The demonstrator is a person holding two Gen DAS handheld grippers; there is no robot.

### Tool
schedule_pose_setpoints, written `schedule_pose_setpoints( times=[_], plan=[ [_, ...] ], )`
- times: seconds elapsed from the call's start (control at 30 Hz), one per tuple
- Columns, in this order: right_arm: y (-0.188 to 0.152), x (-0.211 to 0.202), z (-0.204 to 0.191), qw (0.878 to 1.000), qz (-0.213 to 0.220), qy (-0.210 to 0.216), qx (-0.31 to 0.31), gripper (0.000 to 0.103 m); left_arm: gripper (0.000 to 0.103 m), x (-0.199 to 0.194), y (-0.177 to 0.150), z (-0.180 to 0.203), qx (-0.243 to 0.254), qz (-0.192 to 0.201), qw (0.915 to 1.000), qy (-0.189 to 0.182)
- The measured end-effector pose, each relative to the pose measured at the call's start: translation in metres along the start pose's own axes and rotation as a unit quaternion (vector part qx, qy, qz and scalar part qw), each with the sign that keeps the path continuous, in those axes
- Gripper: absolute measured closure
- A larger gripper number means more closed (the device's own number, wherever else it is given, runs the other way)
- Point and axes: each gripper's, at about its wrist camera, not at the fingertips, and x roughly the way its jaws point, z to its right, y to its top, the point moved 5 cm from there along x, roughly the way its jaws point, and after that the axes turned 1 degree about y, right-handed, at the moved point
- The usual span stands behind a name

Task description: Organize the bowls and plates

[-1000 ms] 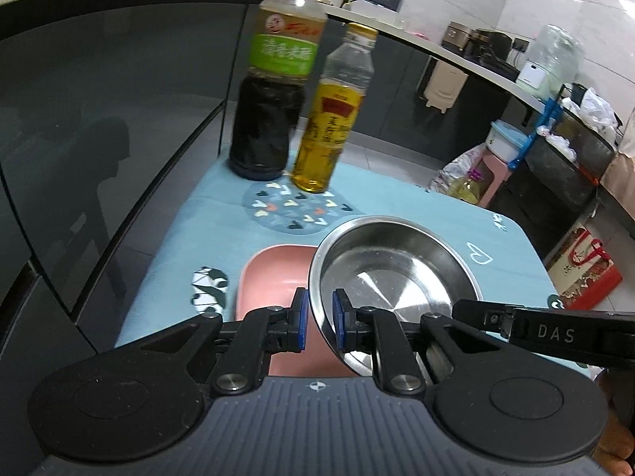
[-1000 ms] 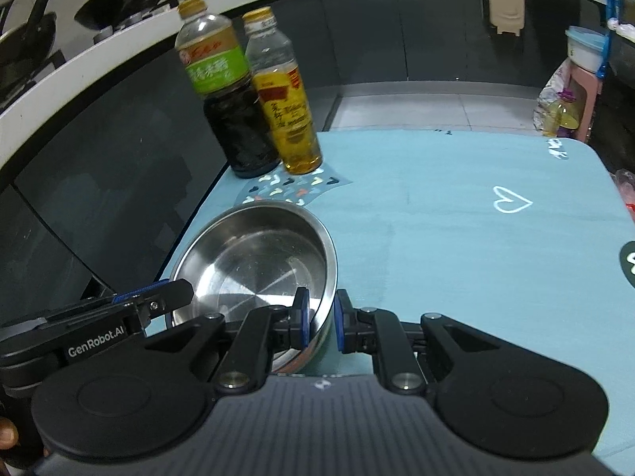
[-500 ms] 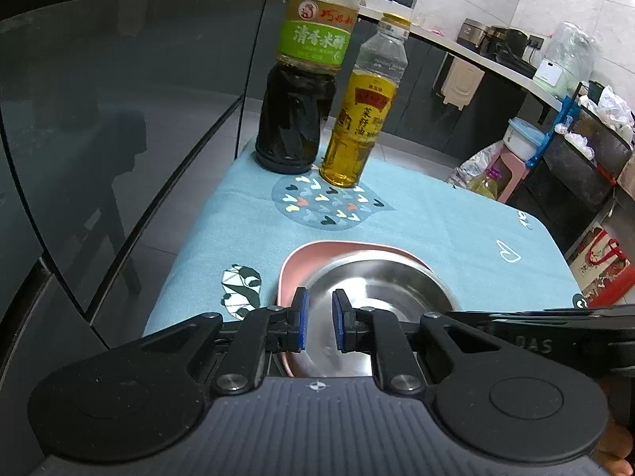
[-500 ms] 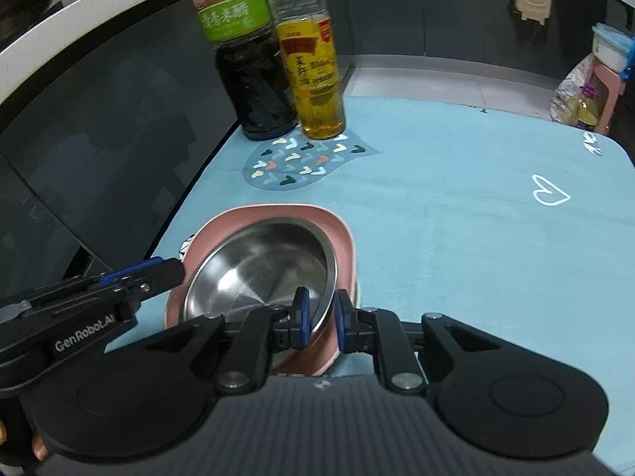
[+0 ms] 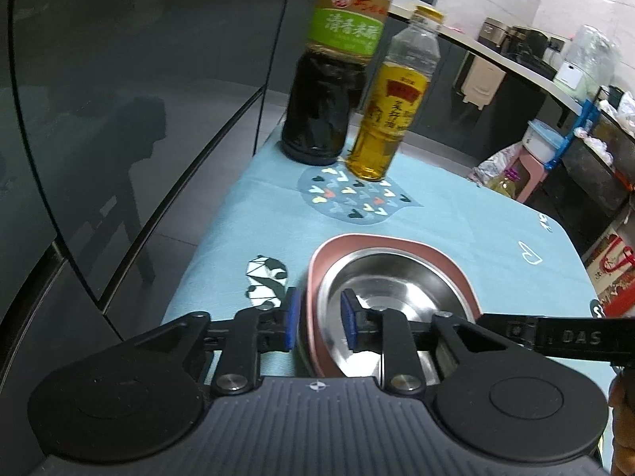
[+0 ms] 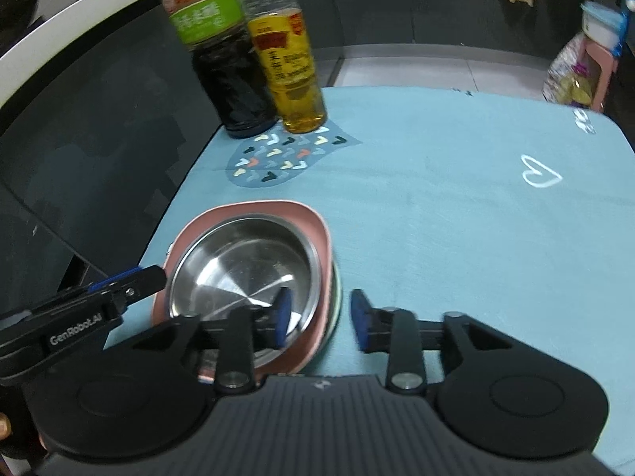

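Note:
A steel bowl rests inside a pink plate on the blue tablecloth. A pale rim of another dish shows under the pink plate. My left gripper straddles the left rims of the bowl and plate. Its jaws are opening and the blue pads stand clear of the rims. My right gripper straddles the right rims, jaws opening wide, pads also off them. Each gripper shows in the other's view: the left gripper's finger, the right gripper's finger.
A dark bottle with a green label and a yellow oil bottle stand at the far end of the table. Dark glossy cabinet fronts run along the left. A pink stool with bags stands beyond.
The steel bowl came down from above the table into the pink plate. Both grippers, shut on its rim before, now have their jaws apart.

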Motion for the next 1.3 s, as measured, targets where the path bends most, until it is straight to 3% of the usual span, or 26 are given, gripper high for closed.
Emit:
schedule_pose_setpoints(
  times=[0.93, 1.13, 1.2, 1.3],
  plan=[
    [-0.002, 0.037, 0.012, 0.996, -0.059, 0.045, 0.048, 0.083, 0.071, 0.033, -0.016, -0.005, -0.018, -0.049, 0.9985, -0.013],
    [-0.001, 0.038, 0.009, 0.997, -0.054, 0.038, 0.029, 0.083, 0.073, 0.033, -0.018, -0.001, -0.006, -0.047, 0.9988, -0.015],
    [-0.002, 0.039, 0.002, 0.998, -0.048, 0.035, -0.002, 0.09, 0.073, 0.032, -0.019, 0.003, 0.004, -0.045, 0.9989, -0.006],
    [-0.005, 0.036, -0.005, 0.999, -0.035, 0.012, -0.028, 0.091, 0.073, 0.029, -0.023, 0.009, 0.018, -0.044, 0.9988, 0.01]
  ],
)
